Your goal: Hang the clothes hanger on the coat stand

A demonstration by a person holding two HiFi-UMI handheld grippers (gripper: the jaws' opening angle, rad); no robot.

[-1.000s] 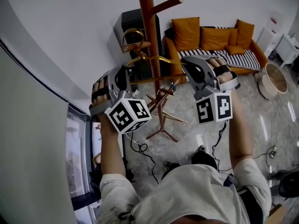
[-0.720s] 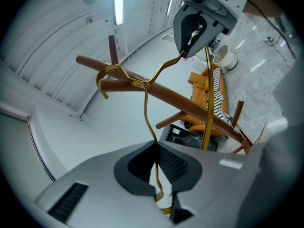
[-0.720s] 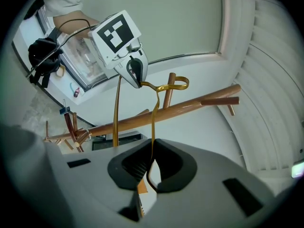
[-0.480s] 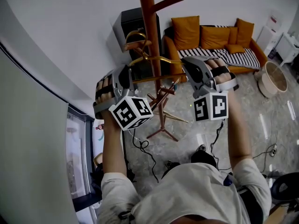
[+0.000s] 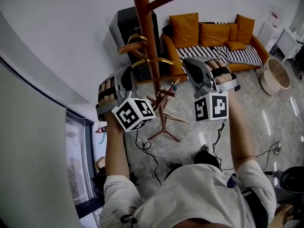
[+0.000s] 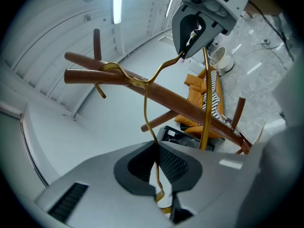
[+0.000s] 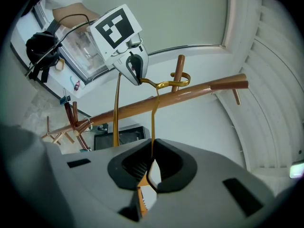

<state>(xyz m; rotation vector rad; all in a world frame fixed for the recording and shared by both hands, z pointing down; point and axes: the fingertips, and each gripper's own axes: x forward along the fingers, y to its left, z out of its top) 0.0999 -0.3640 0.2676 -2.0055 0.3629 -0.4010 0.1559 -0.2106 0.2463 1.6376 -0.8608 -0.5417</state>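
1. The left tongs [image 5: 127, 77] sit just left of the pole [image 5: 145, 27]. They are clamped shut on the left end of the hanger [image 5: 159, 61], and in the left gripper view the gold wire [image 6: 145, 113] runs straight out from between the pads.
2. The hook [image 5: 136, 36] lies up and left of the pole, looped round a short peg [image 5: 128, 47] that juts from the pole's left side. Whether it already bears on the peg cannot be told.
3. The hanger's long axis crosses in front of the pole, left to right and roughly level, with one end on each side. The hook rises from the middle, away from both tongs.
4. The right tongs [image 5: 192, 72] sit just right of the pole, closed on the hanger's right end. The wire [image 7: 153, 122] leaves between their pads.
5. The hook looks nearer the left tongs. The next move likely calls for lowering both ends evenly. A tilt could slide the hook toward the peg's tip.
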